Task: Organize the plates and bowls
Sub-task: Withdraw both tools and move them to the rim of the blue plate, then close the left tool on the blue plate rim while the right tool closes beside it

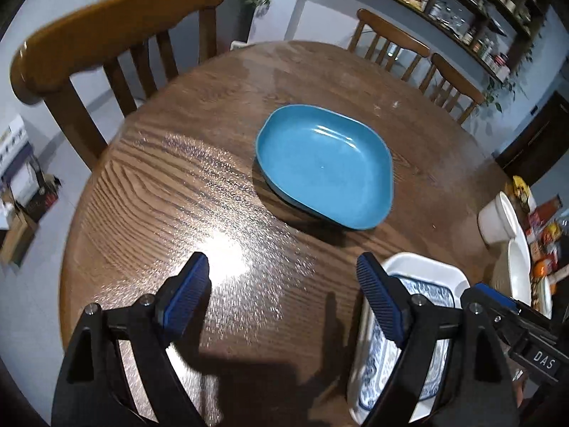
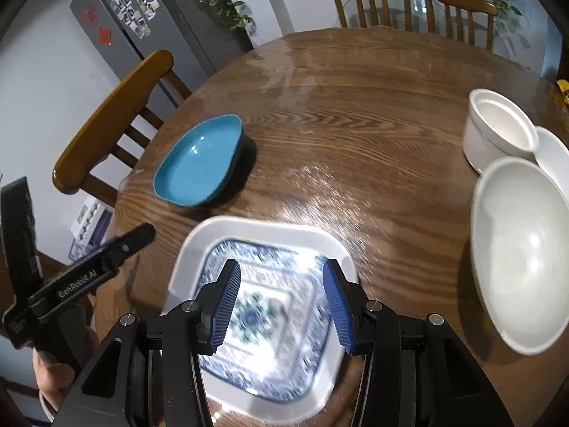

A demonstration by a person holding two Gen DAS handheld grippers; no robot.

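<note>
Round wooden counter (image 2: 355, 114), chairs around its far and left edges. Large white bowl (image 2: 522, 256) at right, a white pot (image 2: 498, 124) just beyond it. Patterned blue-and-white plate (image 2: 263, 245) at near edge; blue dish (image 1: 323, 165) farther left, apart from it. Right claw (image 2: 281, 299) spread above the patterned plate, pinching nothing. Left claw (image 1: 284, 299) spread wide over bare wood, empty.
</note>
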